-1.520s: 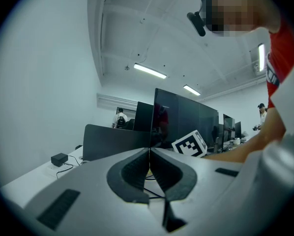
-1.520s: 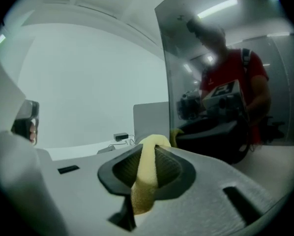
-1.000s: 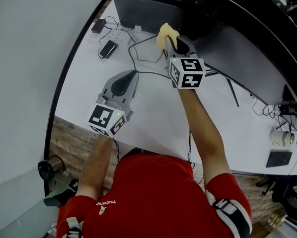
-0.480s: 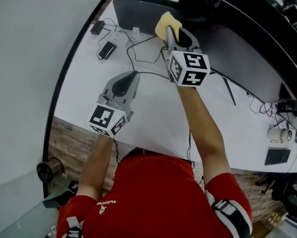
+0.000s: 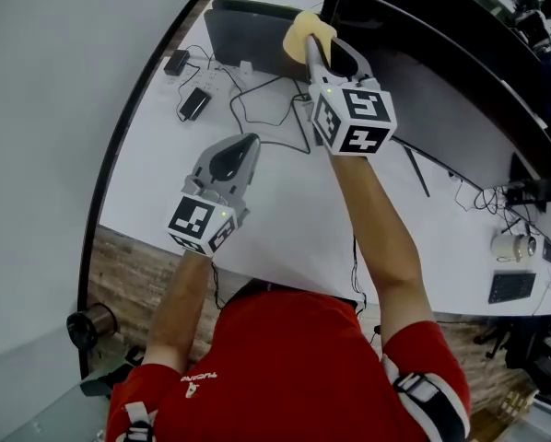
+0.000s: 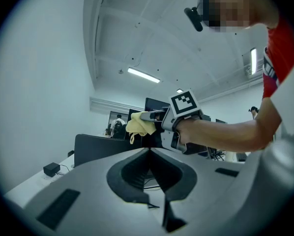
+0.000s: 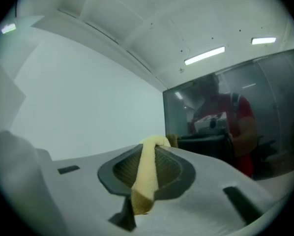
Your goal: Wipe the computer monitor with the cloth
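Showing in head view: right gripper (image 5: 309, 44) raised at the left edge of the monitor (image 5: 414, 35), fingers clenched on the yellow cloth (image 5: 305, 28), which bunches past their tips. Contact with the screen cannot be told. Left gripper (image 5: 245, 145) hovers low over the white tabletop (image 5: 285, 219), idle. Cables (image 5: 266, 99) and a black adapter (image 5: 193, 104) lie under the raised arm. A dark laptop-like panel (image 5: 243, 30) stands just beside the cloth.

Left gripper view: left gripper (image 6: 149, 151) fingers pressed together, nothing between them. Cloth (image 6: 139, 124) seen ahead, held high.

Right gripper view: cloth (image 7: 146, 176) pinched as a strip between the fingers. Screen (image 7: 235, 122) to the right, reflecting the person.

Judgement: wiping barely begun. Keep the cloth wad, not the hard tips, on the glass, and press lightly. Stroke rightward, where the screen runs open. The left edge is crowded by the panel, and low strokes risk snagging cables.
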`<control>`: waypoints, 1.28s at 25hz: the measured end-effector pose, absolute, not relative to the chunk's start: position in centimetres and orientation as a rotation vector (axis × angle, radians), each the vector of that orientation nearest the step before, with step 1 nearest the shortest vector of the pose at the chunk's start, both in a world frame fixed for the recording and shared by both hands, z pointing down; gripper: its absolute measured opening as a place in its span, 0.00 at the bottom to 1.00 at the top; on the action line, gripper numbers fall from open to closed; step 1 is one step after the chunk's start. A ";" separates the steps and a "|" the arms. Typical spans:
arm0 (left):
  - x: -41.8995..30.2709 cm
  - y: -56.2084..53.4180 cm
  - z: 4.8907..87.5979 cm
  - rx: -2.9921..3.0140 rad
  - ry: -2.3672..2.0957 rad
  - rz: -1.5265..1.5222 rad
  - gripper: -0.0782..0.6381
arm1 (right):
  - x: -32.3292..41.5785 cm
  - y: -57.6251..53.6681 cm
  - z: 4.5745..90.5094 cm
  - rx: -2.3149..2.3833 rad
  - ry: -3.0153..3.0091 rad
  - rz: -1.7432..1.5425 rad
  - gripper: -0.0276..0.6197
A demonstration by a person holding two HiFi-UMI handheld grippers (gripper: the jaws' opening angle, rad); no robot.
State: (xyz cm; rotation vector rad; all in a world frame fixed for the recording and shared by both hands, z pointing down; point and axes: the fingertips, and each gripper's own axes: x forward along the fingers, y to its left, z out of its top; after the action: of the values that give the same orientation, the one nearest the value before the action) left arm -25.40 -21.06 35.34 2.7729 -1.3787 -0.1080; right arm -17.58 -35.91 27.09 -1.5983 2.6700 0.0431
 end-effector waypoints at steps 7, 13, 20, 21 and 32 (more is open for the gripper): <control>-24.7 -20.9 34.7 2.788 -1.351 -0.125 0.12 | -17.6 -35.6 23.1 -1.583 2.631 0.116 0.14; -24.7 -20.8 34.4 2.789 -1.344 -0.128 0.12 | -17.5 -35.3 20.2 -1.562 2.606 0.174 0.14; -24.1 -20.7 33.4 2.805 -1.341 -0.132 0.12 | -17.3 -34.5 16.7 -1.519 2.587 0.270 0.14; -24.0 -20.6 33.3 2.806 -1.342 -0.131 0.12 | -17.3 -34.4 16.2 -1.509 2.584 0.282 0.14; -23.2 -21.3 32.4 2.817 -1.380 -0.137 0.12 | -16.1 -30.6 13.2 -1.397 2.551 0.420 0.14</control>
State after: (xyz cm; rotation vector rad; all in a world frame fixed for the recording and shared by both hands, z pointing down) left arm -23.24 -21.32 32.37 2.8166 -1.3802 -0.1373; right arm -16.08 -30.64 13.15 -1.3974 2.5506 0.4202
